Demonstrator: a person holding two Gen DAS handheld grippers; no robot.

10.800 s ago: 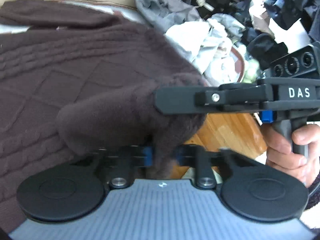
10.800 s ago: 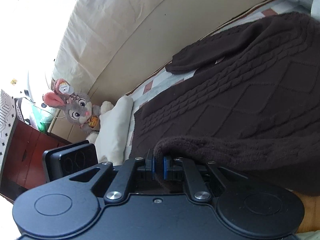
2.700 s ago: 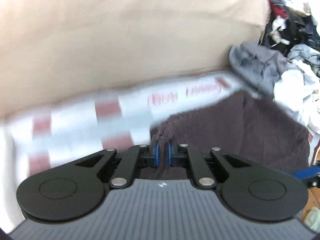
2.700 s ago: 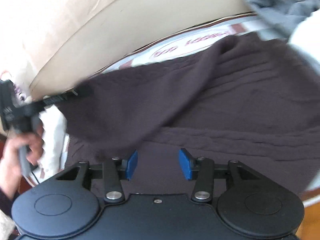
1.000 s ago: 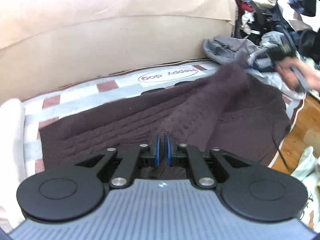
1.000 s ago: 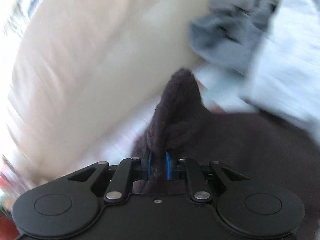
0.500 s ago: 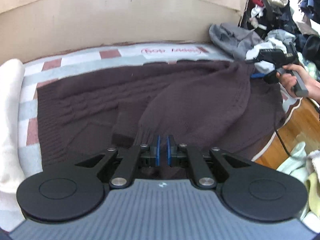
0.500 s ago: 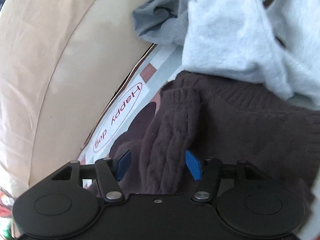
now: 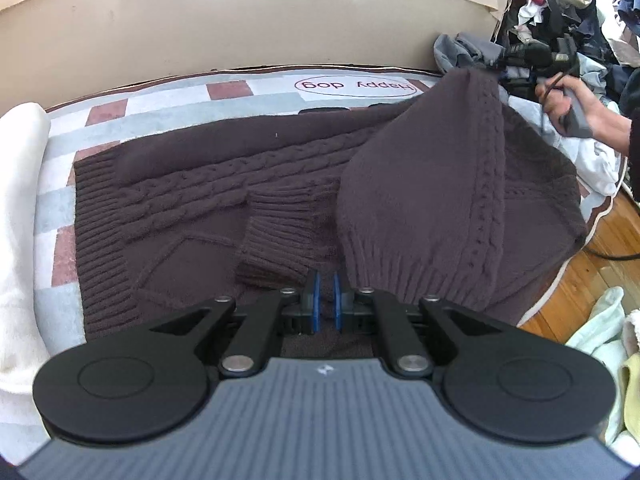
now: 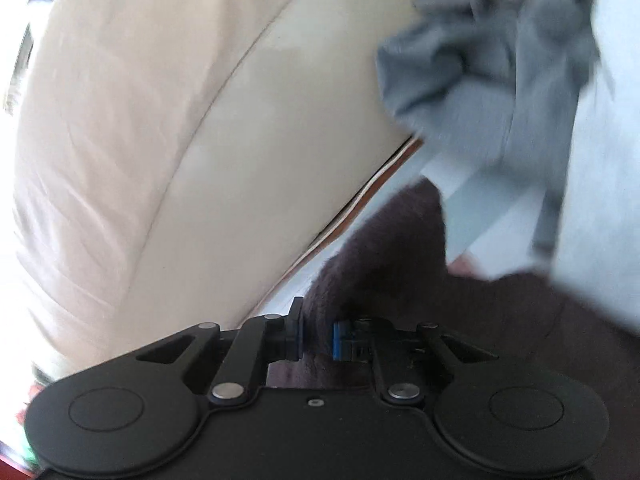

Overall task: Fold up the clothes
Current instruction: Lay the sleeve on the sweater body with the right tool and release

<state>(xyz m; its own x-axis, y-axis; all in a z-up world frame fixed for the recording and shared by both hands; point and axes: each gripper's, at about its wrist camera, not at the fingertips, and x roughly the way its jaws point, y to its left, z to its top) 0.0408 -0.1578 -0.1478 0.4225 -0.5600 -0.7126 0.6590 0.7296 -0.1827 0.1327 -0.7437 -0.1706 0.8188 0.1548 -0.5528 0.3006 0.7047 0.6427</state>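
Risk: right gripper (image 10: 316,336) has only a small pinch of thick knit at the peak of the sweater (image 9: 420,184). If the bunch creeps out of the pads mid-swing, the raised panel flops back and the fold lands crooked. Right view is blurred, so grip depth is hard to judge.

Second risk: the ribbed cuff (image 9: 280,248) sits bunched on the body, just ahead of the left gripper (image 9: 325,304). Laying the panel over it traps a lump.

Third: the grey and white clothes pile (image 9: 472,52) is right beside the lift point and could snag.

Jaws:
- right: have just been closing, now clamped on a fold of brown knit, fabric visibly between the pads; the hand (image 9: 560,96) holds it up near the pile.
- left: nearly together, thin gap showing, nothing visibly pinched; hem lies right at the tips.

Sweater lies mostly flat on the bed mat (image 9: 256,92), right side tented up.
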